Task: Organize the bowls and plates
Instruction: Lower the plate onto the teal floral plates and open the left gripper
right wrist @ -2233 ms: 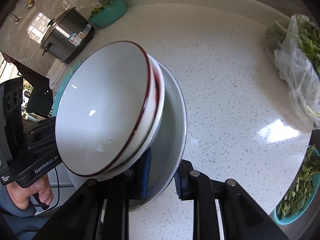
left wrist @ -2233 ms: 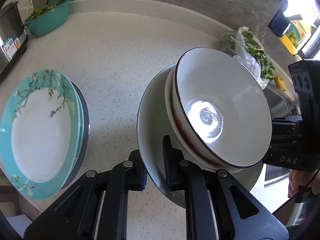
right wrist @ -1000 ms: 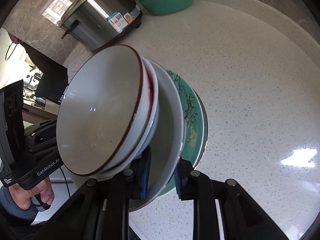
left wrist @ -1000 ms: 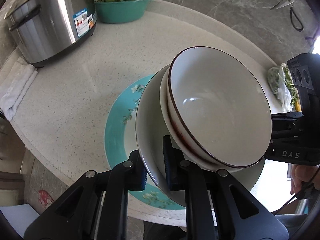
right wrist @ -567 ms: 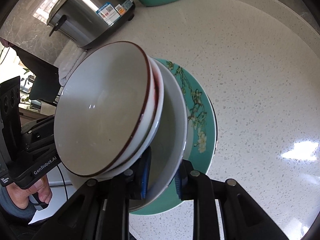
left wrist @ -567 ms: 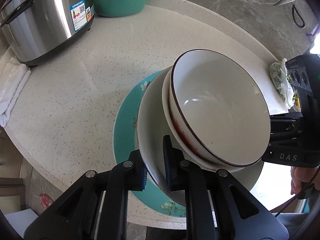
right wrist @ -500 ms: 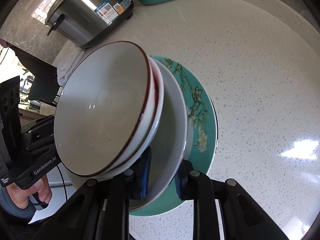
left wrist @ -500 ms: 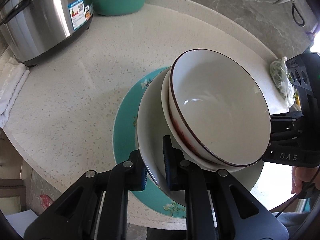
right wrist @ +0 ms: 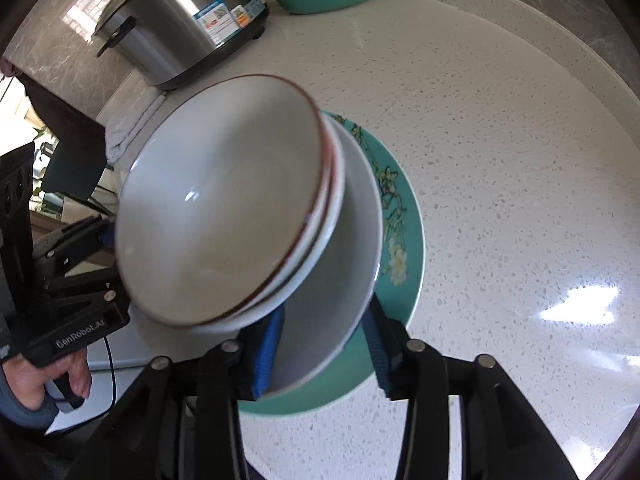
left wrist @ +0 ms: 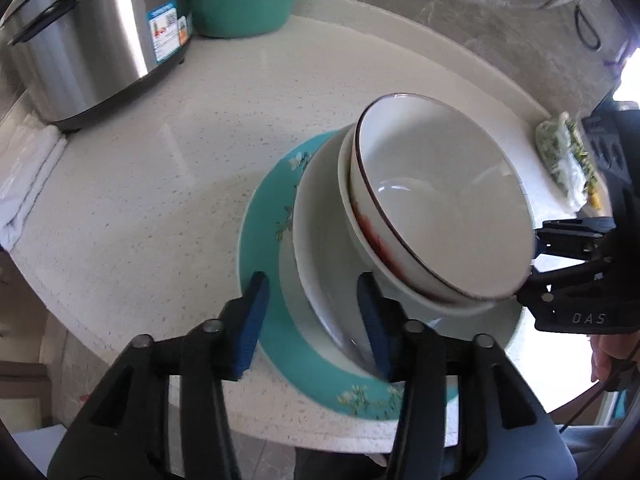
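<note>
stack of bowls (left wrist: 436,216) sits on the teal plate (left wrist: 260,240) at the desk's (left wrist: 160,200) near edge, by the front-left corner. left tongs (left wrist: 312,320) jaws have just been opening: pads stand apart either side of the bottom bowl's rim, not gripping it. right tongs (right wrist: 324,348) same, jaws just opened, rim between the pads, loose. rice cooker (left wrist: 80,40) and green basin (left wrist: 240,8) at the far edge.
</note>
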Tool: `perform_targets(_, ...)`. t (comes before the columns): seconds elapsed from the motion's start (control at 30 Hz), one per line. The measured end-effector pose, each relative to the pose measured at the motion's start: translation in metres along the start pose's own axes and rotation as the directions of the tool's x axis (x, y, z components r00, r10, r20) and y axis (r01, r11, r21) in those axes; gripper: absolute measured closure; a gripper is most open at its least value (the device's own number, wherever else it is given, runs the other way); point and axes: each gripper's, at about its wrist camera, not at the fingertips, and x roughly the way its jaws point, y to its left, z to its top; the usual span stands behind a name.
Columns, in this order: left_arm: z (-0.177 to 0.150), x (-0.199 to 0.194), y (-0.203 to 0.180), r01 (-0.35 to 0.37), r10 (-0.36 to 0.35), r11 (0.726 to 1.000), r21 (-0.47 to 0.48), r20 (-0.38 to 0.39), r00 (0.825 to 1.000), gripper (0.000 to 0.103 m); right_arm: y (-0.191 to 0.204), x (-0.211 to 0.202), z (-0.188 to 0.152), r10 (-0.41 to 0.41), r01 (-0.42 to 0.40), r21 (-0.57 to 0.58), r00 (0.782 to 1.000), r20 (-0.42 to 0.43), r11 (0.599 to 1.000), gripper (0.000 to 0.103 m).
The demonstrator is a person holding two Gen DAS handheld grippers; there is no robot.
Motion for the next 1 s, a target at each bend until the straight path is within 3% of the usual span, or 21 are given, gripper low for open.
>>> perform_targets(0.07, -0.005, -0.014, -0.001, -0.018, 0.018, 1.000, -0.003, 0.023, 1.000, 0.038, 0.001, -0.009, -0.003, 0.007, -0.007, -0.016, 1.000, 0.014, 1.000, 0.040)
perform_targets(0.1, -0.006, -0.020, -0.002, -0.025, 0.025, 1.000, -0.011, 0.033, 0.999, 0.036, 0.001, -0.016, -0.004, 0.011, -0.010, -0.029, 1.000, 0.027, 1.000, 0.035)
perform_targets(0.17, -0.009, -0.035, -0.004, -0.033, 0.034, 0.999, -0.033, 0.052, 0.998, 0.034, -0.002, -0.028, -0.007, 0.011, -0.009, -0.044, 0.999, 0.044, 0.999, 0.034)
perform_targets(0.27, -0.011, -0.067, -0.015, -0.051, 0.054, 0.998, -0.029, 0.120, 0.991, 0.022, -0.012, -0.049, -0.012, 0.035, -0.034, -0.020, 0.996, 0.084, 0.999, 0.028)
perform_targets(0.33, -0.007, -0.080, -0.022, -0.084, 0.084, 0.996, -0.004, 0.161, 0.983, 0.000, -0.022, -0.067, -0.015, 0.052, -0.053, 0.008, 0.991, 0.125, 0.999, 0.022)
perform_targets(0.4, -0.002, -0.097, -0.032, -0.116, 0.109, 0.993, 0.021, 0.225, 0.968, 0.000, -0.029, -0.080, -0.020, 0.044, -0.049, 0.030, 0.988, 0.147, 0.998, 0.020)
perform_targets(0.5, 0.011, -0.114, -0.043, -0.103, 0.090, 0.994, 0.030, 0.284, 0.954, 0.000, -0.037, -0.099, -0.026, 0.021, -0.040, 0.107, 0.984, 0.176, 0.993, 0.014)
perform_targets(0.57, 0.027, -0.122, -0.049, -0.107, 0.093, 0.994, 0.030, 0.303, 0.949, 0.000, -0.037, -0.111, -0.029, 0.010, -0.041, 0.147, 0.979, 0.206, 0.988, 0.000)
perform_targets(0.67, 0.055, -0.129, -0.056, -0.116, 0.083, 0.990, 0.081, 0.334, 0.939, 0.000, -0.032, -0.121, -0.031, -0.031, -0.015, 0.194, 0.972, 0.231, 0.981, 0.000)
perform_targets(0.73, 0.068, -0.130, -0.061, -0.167, 0.125, 0.980, 0.106, 0.322, 0.938, 0.000, -0.028, -0.122, -0.029, -0.070, 0.014, 0.232, 0.969, 0.236, 0.973, 0.000)
perform_targets(0.8, 0.072, -0.130, -0.062, -0.174, 0.123, 0.974, 0.147, 0.301, 0.946, 0.000, -0.026, -0.125, -0.030, -0.117, 0.037, 0.299, 0.961, 0.252, 0.953, 0.000)
perform_targets(0.87, 0.078, -0.123, -0.054, -0.130, 0.083, 0.976, 0.172, 0.257, 0.963, 0.000, -0.023, -0.129, -0.033, -0.173, 0.058, 0.390, 0.949, 0.265, 0.919, 0.000)
perform_targets(0.93, 0.086, -0.111, -0.041, -0.025, -0.005, 0.982, 0.188, 0.154, 0.988, 0.000, -0.015, -0.135, -0.033, -0.203, 0.053, 0.458, 0.937, 0.286, 0.888, 0.000)
perform_targets(1.0, 0.097, -0.099, -0.029, 0.053, -0.070, 0.978, 0.204, 0.079, 0.994, 0.000, -0.005, -0.140, -0.033, -0.260, 0.072, 0.516, 0.917, 0.302, 0.854, 0.000)
